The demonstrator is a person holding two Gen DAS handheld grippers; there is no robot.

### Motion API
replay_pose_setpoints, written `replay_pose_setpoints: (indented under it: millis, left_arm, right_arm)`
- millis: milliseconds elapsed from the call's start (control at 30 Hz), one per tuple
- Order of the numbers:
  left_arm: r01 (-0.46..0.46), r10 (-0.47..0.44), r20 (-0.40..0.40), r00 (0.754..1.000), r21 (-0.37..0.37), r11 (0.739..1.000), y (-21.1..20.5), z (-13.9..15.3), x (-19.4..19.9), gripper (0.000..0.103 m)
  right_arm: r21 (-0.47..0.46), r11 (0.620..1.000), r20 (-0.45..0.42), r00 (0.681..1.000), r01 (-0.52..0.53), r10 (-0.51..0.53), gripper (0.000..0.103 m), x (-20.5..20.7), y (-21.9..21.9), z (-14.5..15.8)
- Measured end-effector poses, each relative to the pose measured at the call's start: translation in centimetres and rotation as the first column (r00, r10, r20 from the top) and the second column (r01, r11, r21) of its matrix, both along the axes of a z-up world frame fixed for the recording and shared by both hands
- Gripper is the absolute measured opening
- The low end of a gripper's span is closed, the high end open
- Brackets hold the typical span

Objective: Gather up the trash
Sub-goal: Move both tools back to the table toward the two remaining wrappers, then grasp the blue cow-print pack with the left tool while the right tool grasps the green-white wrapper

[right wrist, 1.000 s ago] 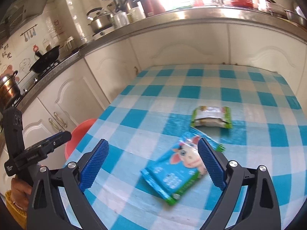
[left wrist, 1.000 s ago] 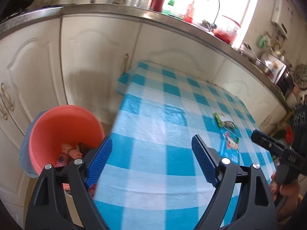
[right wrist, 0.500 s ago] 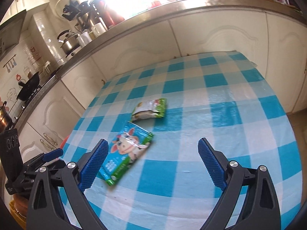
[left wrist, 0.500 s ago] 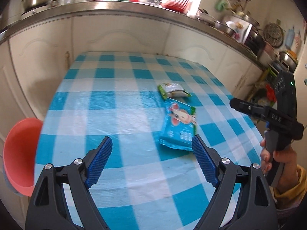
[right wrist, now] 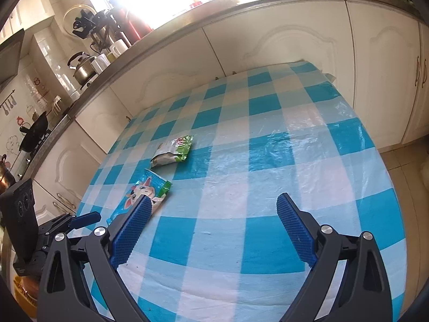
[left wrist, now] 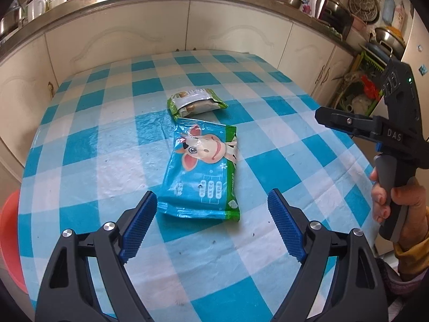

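Trash here means two empty snack packets on the blue-and-white checked plastic tablecloth: a flat blue foil wrapper with a cartoon cow and, just beyond it, a smaller green-and-white crumpled wrapper. Both lie near the middle of the table, close together, and I cannot tell whether their edges touch.

A second ago my left gripper looked down at the round orange plastic bin beside the table; now that bin is only a sliver at the left edge of its view, and the cow wrapper sits just ahead of the fingertips. The jaws stand wide apart with nothing between them, as they did before. I read that as one drop done and the next pick lined up.

My right gripper has swung the other way: the wrappers, formerly dead ahead, now sit off to its left, with its left finger crossing the cow wrapper's corner in view. Its jaws are also spread and empty, over bare cloth.

So the left hand looks the likelier one for the cow wrapper.
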State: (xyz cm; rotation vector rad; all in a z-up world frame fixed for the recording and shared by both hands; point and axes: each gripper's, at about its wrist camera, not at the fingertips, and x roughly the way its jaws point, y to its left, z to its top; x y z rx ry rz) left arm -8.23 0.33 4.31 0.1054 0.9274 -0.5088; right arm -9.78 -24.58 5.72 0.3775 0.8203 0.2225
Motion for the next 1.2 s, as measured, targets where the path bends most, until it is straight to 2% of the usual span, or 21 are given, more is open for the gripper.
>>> replay_pose_setpoints:
  millis: [133,300,633,833,1200]
  left_arm:
    - [0.006,-0.006,0.004,1.0,0.074,0.997,-1.1,-0.6,1.0,0.085]
    - [-0.001,0.001,0.003,1.0,0.106,0.994,-1.4,-1.1,2.2,0.085]
    - [0.0,0.003,-0.02,1.0,0.126,0.992,-1.9,-2.2,3.6,0.085]
    - [0.004,-0.004,-0.003,1.0,0.147,0.989,-2.2,-2.5,3.9,0.085]
    - [-0.014,0.01,0.028,1.0,0.137,0.991,-2.4,-2.6,4.3,0.085]
  right_arm:
    - [0.007,1.0,-0.005,1.0,0.0,0.0,0.093,0.4,-0.7,-0.4]
    - [0.012,1.0,-0.006,1.0,-0.016,0.017,0.093,1.1,-0.8,-0.7]
    - [0.016,0.996,-0.029,0.995,-0.091,0.091,0.093,4.0,1.2,-1.0]
    - [-0.012,0.984,-0.031,0.983,-0.179,0.178,0.093,6.5,3.7,-0.7]
    - [-0.096,0.946,-0.063,0.95,-0.31,0.305,0.093,11.2,8.3,-1.2]
